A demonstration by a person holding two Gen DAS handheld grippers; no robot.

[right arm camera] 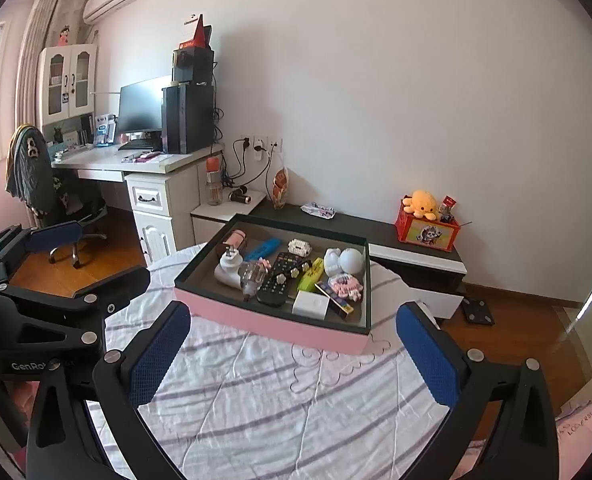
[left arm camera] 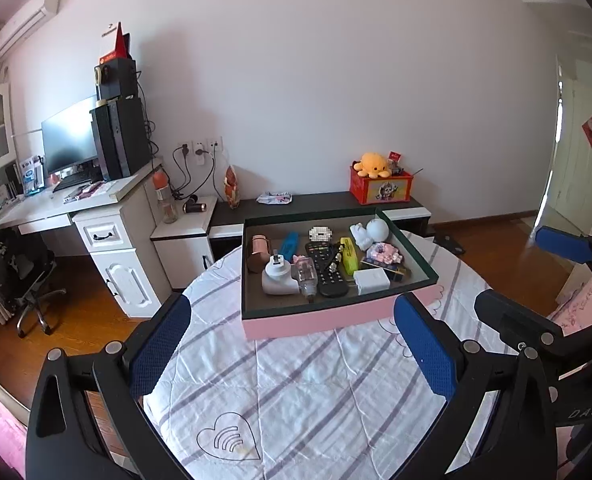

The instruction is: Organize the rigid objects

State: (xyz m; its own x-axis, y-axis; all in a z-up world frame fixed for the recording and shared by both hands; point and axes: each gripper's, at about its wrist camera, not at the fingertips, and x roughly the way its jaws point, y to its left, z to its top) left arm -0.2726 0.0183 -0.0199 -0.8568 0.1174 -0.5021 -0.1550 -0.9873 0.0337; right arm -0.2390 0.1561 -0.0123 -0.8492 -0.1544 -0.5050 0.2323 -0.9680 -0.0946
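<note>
Both my tools, left tool [left arm camera: 292, 356] and right tool [right arm camera: 294, 356], hang wide open and empty short of the pink tray [left arm camera: 320, 320], whose black remote [left arm camera: 326, 270] lies lengthwise dead ahead, nearer my left.

Pink tray [left arm camera: 320, 320] with dark green rim; white cloth [left arm camera: 296, 392], purple-grey stripes.

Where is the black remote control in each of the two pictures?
Left wrist: the remote lies in the middle of the tray, above picture centre.
Right wrist: the remote lies in the middle of the tray, near picture centre.
Shared landmark: the orange plush on the red box.
</note>
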